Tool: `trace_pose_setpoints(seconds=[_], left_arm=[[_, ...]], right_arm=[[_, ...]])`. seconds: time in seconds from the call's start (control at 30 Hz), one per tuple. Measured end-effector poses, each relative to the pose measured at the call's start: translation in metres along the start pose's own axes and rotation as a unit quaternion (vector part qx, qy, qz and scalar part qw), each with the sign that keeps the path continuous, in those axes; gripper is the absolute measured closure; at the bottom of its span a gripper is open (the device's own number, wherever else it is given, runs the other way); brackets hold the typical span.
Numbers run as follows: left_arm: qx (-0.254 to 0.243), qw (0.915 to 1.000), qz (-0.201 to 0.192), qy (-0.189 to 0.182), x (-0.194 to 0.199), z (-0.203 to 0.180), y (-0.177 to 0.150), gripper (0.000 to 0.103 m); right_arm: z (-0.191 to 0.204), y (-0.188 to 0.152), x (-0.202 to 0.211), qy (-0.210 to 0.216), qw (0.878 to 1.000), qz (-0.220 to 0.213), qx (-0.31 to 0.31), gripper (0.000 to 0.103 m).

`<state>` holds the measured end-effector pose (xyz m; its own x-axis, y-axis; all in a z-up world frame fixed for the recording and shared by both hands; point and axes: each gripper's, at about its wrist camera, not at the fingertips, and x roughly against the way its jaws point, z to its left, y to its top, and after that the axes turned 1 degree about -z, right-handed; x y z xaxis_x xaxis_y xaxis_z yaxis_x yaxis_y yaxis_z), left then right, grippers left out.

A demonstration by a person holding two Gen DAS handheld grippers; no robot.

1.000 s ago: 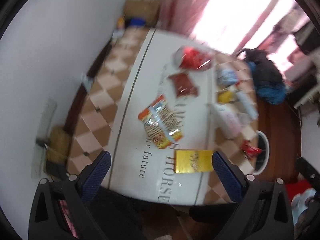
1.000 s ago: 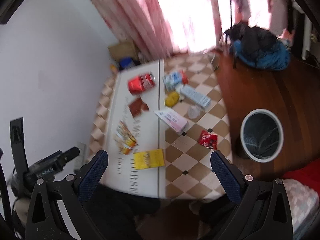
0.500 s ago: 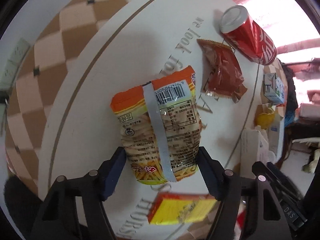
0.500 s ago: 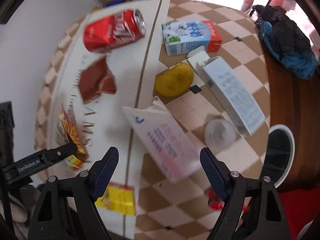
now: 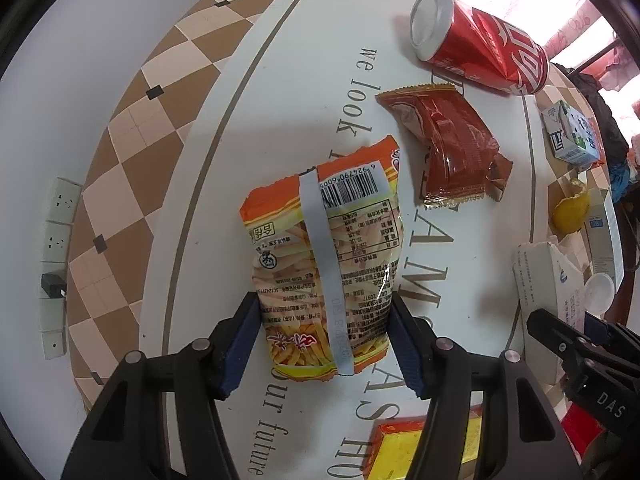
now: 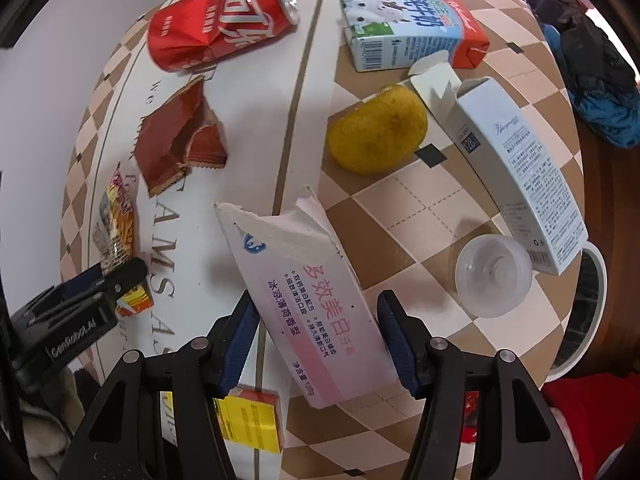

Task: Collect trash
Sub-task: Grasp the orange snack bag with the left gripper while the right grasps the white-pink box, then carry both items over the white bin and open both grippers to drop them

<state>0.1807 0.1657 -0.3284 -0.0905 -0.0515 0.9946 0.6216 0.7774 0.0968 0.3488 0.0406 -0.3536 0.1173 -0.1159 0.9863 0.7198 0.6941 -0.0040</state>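
My left gripper straddles the lower end of an orange snack bag lying on the white floor tile; its blue pads stand at the bag's two sides, jaws open around it. The bag also shows in the right wrist view. My right gripper straddles a torn pink-and-white carton, pads close to both sides, open. A white-rimmed trash bin stands at the right edge.
A dented red can, a brown wrapper, a yellow box, a milk carton, a yellow peel, a long white box and a clear plastic lid lie around. A wall with sockets is at left.
Both grippers came down from high above the floor to the litter. The left closed in around the snack bag; the right closed in around the pink carton.
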Motion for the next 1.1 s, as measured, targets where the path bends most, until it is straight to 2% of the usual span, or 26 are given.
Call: trace_pose_setpoints(seconds=[0.1,0.13,0.3,0.5,0.67,0.8,0.93,1.1], left_arm=[[0.001,0.9999,-0.008,0.006,0.0,-0.004,-0.007,0.057],[-0.002,0.9998,-0.017,0.007,0.0,-0.005,-0.009,0.071],[-0.024,0.9986,-0.042,0.022,0.011,-0.006,-0.011,0.078],[-0.047,0.9941,-0.085,0.048,0.047,-0.015,-0.019,0.079],[-0.065,0.989,-0.121,0.055,0.081,-0.023,-0.041,0.079],[-0.08,0.9843,-0.15,0.048,0.11,-0.03,-0.062,0.079],[-0.088,0.9805,-0.173,0.032,0.134,-0.014,-0.069,0.079],[-0.11,0.972,-0.208,0.004,0.173,-0.037,-0.087,0.079]], right_arm=[[0.006,-0.004,-0.004,-0.01,1.0,-0.006,-0.003,0.04],[0.009,-0.005,-0.006,-0.014,1.0,-0.01,-0.003,0.039],[0.011,-0.012,-0.008,-0.022,0.999,-0.028,-0.011,0.04],[0.019,-0.03,-0.003,-0.02,0.999,-0.042,-0.014,0.042],[0.026,-0.056,0.015,-0.008,0.998,-0.066,-0.019,0.042],[0.024,-0.07,0.038,0.004,0.995,-0.094,-0.032,0.042],[0.014,-0.091,0.069,0.034,0.989,-0.132,-0.057,0.043],[-0.014,-0.119,0.125,0.062,0.978,-0.182,-0.085,0.043]])
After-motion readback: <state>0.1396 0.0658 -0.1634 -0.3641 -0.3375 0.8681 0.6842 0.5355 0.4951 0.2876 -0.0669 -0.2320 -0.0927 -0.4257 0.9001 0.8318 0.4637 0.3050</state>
